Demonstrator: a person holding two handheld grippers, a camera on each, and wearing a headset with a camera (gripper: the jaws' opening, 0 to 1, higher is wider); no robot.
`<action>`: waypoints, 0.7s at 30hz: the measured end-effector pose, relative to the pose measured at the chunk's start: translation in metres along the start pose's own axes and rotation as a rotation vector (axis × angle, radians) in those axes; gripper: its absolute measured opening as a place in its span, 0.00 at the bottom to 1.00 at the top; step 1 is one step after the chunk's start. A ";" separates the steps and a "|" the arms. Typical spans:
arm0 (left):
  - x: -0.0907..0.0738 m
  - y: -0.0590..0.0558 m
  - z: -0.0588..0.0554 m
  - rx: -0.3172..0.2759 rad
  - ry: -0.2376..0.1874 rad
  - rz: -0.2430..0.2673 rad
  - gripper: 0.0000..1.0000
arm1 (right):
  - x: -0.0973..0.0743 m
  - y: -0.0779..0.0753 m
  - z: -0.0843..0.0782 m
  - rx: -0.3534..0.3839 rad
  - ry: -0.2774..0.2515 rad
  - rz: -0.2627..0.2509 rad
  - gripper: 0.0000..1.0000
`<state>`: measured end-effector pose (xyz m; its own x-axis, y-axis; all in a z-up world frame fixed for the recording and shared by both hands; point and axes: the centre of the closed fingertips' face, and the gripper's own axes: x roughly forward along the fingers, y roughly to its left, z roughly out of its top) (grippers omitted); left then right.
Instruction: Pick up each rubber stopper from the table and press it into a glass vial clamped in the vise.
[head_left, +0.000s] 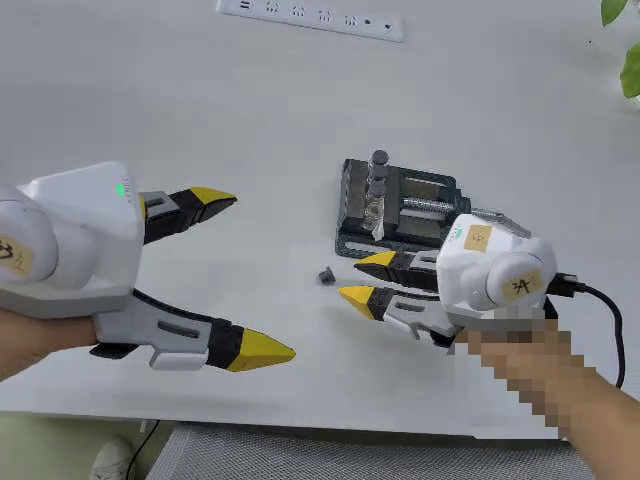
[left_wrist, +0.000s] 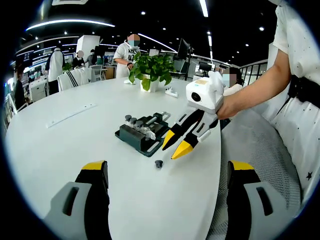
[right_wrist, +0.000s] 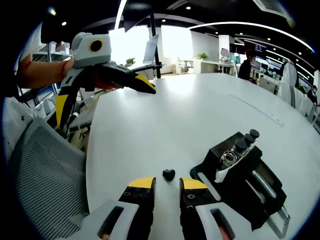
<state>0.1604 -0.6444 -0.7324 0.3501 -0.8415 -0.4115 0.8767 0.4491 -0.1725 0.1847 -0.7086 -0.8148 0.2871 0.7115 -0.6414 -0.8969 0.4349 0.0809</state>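
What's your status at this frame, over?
Left tool wide open, empty. Right tool open, tips just short of the loose rubber stopper on the table. Vise holds vials, several already stoppered. Nothing between them.

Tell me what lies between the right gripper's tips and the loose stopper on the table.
Nothing: bare white table separates the right gripper from the stopper, clearest in the right gripper view.

Directly left of the vise (head_left: 420, 195) the table (head_left: 250, 120) gives unobstructed passage; well beyond the vise lies a power strip (head_left: 310, 15). The right gripper (head_left: 350, 277) occupies the vise's near side, and a stopper (head_left: 326, 276) lies off its near-left corner.
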 end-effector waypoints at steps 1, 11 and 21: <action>0.000 0.000 0.000 -0.003 0.000 0.001 0.99 | 0.004 -0.001 -0.003 -0.004 0.007 0.001 0.14; 0.002 0.000 -0.002 -0.012 0.004 -0.004 0.98 | 0.013 -0.003 -0.005 -0.015 0.027 -0.002 0.08; 0.004 0.001 -0.001 -0.015 0.001 -0.007 0.98 | 0.022 -0.002 -0.007 -0.039 0.047 0.009 0.04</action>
<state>0.1623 -0.6465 -0.7351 0.3438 -0.8444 -0.4109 0.8739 0.4478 -0.1892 0.1906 -0.6979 -0.8340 0.2636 0.6882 -0.6760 -0.9121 0.4058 0.0574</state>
